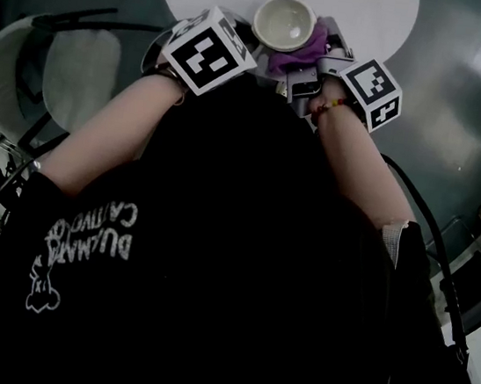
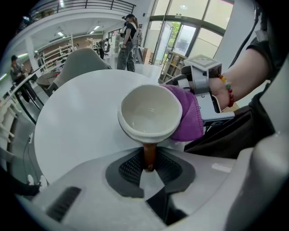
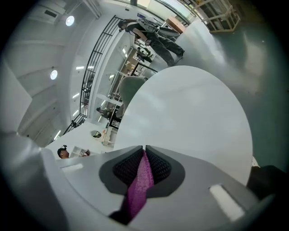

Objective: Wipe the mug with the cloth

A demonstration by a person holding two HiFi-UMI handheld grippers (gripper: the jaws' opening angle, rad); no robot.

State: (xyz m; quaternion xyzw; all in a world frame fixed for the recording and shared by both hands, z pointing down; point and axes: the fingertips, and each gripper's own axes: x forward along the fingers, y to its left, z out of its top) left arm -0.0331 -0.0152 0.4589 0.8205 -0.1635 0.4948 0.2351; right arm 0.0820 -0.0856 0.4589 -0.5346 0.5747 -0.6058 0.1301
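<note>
- The left gripper [image 2: 150,166] is closed narrowly on the mug's brown handle [image 2: 149,155], which is pinched between the two dark pads.
- The right gripper [image 3: 143,159] is clamped on a fold of the purple cloth [image 3: 139,186]; the jaws are nearly together, with the fabric trailing out behind them.
- The mug [image 2: 150,112] is carried by its handle at the front edge of the round white table [image 2: 76,117], between the two grippers.
- Its handle is pointed back along the left gripper's jaws. Its long axis is tilted, so that the open mouth is turned up and towards that gripper's camera.
- Only the glazed cream inside is seen in the mug.
- The cloth is bunched against the mug's outer wall on the right gripper's side, touching it from the rim downwards.
- The mug's base is hidden, so it is probably, but not certainly, held off the tabletop.
- A grey chair [image 2: 81,63] is seen beyond the table.
</note>
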